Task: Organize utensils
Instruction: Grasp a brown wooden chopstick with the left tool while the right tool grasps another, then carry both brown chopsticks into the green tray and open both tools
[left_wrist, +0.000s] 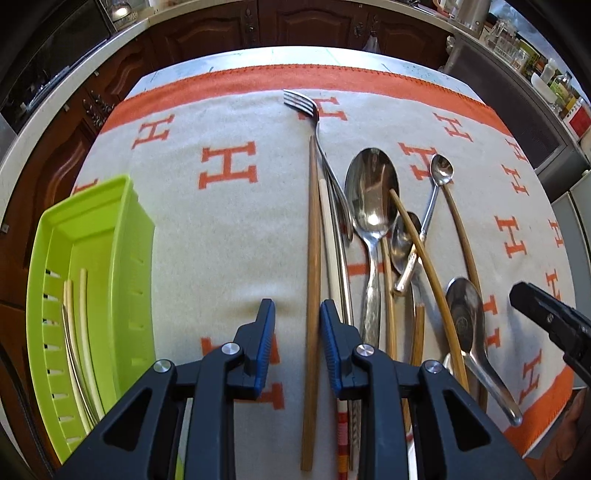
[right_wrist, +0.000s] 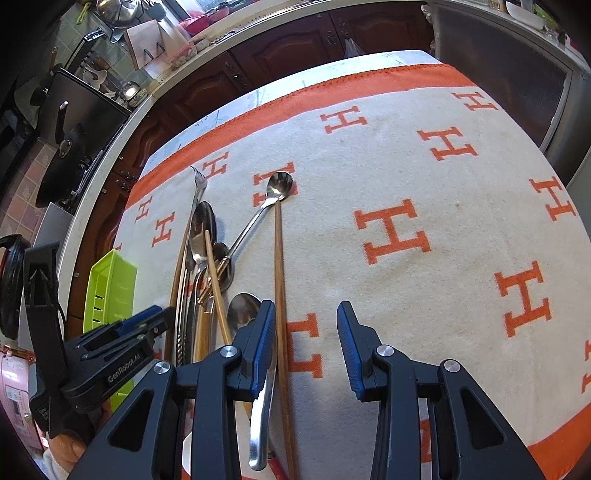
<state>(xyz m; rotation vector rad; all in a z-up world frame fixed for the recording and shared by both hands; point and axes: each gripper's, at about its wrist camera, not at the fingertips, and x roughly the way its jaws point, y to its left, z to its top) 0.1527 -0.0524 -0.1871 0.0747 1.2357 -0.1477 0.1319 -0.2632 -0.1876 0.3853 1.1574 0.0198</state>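
Left gripper (left_wrist: 297, 314) is seen at lower centre of its wrist view, jaws parted, straddling a brown wooden chopstick (left_wrist: 312, 295) without clamping it; the blue pads (left_wrist: 266, 332) sit apart from the stick on either side. Right gripper (right_wrist: 306, 325) is seen low in its own view, jaws spread wide, nothing held, over the orange-and-white H-patterned cloth (right_wrist: 424, 206). Utensils are piled in the centre-right of the left view: a fork (left_wrist: 301, 101) at upper centre, a large spoon (left_wrist: 371, 188), a small teaspoon (left_wrist: 441, 170), another spoon (left_wrist: 465, 314) at lower right, and several bamboo chopsticks (left_wrist: 421, 254) crossed over them. A green tray (left_wrist: 136, 258) is placed at left of the left view, with pale chopsticks (left_wrist: 83, 314) lying inside it. In the right view a long chopstick (right_wrist: 279, 277) is seen just beside the left finger.
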